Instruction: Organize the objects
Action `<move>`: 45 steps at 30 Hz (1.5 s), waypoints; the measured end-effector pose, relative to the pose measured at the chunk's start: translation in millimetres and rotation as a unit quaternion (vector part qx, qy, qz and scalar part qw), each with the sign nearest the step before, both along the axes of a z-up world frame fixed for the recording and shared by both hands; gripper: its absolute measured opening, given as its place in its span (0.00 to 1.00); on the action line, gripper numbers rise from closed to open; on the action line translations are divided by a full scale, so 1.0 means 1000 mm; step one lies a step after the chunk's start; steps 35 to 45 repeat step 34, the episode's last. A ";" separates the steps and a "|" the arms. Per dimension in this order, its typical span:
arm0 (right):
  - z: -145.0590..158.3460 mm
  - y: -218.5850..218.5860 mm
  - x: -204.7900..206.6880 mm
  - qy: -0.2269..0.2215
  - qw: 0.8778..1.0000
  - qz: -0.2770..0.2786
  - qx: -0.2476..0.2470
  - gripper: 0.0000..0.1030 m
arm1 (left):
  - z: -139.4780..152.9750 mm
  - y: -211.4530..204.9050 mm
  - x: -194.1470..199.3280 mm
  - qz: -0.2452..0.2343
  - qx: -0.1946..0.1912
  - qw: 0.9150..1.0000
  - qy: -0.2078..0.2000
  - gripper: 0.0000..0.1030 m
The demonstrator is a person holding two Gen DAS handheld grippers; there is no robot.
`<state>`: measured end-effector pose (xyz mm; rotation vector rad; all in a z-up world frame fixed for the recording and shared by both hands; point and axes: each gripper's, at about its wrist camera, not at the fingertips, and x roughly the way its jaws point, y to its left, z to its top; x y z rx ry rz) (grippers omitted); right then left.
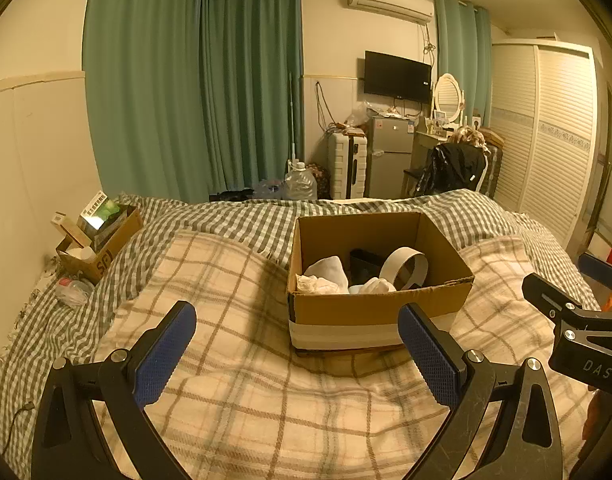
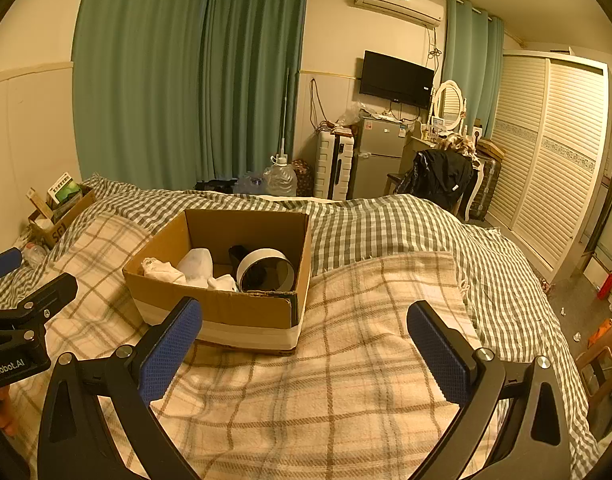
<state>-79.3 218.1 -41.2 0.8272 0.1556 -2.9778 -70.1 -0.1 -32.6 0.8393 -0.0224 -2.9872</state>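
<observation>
An open cardboard box point(image 1: 369, 312) stands on the plaid blanket point(image 1: 246, 380) on the bed. It holds white crumpled cloths point(image 1: 325, 276), a white ring-shaped object point(image 1: 405, 268) and a dark item. My left gripper point(image 1: 298, 344) is open and empty, just short of the box's near wall. My right gripper point(image 2: 306, 344) is open and empty, in front of and to the right of the box point(image 2: 226, 308). The ring point(image 2: 266, 270) and cloths point(image 2: 186, 270) also show in the right wrist view. The right gripper's body shows at the left wrist view's right edge point(image 1: 577, 320).
A smaller cardboard box point(image 1: 102, 248) with packets sits by the wall at the bed's far left, with a plastic bag point(image 1: 72, 290) next to it. Beyond the bed are a water jug point(image 1: 300, 184), a suitcase, a fridge, a chair with a black jacket point(image 1: 451, 172) and a wardrobe.
</observation>
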 end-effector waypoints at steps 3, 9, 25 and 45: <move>-0.001 0.000 0.001 -0.001 1.000 0.000 -0.001 1.00 | 0.000 0.000 0.000 0.000 -0.001 1.000 0.002 1.00; -0.002 -0.002 0.001 -0.003 1.000 0.000 0.000 1.00 | 0.000 0.000 0.000 -0.001 -0.002 1.000 0.002 1.00; -0.003 -0.001 0.001 -0.005 1.000 0.000 0.000 1.00 | -0.001 0.000 0.001 0.002 -0.011 1.000 0.001 1.00; -0.003 -0.002 0.000 -0.007 1.000 0.002 0.001 1.00 | -0.002 0.000 0.000 -0.004 -0.011 1.000 0.000 1.00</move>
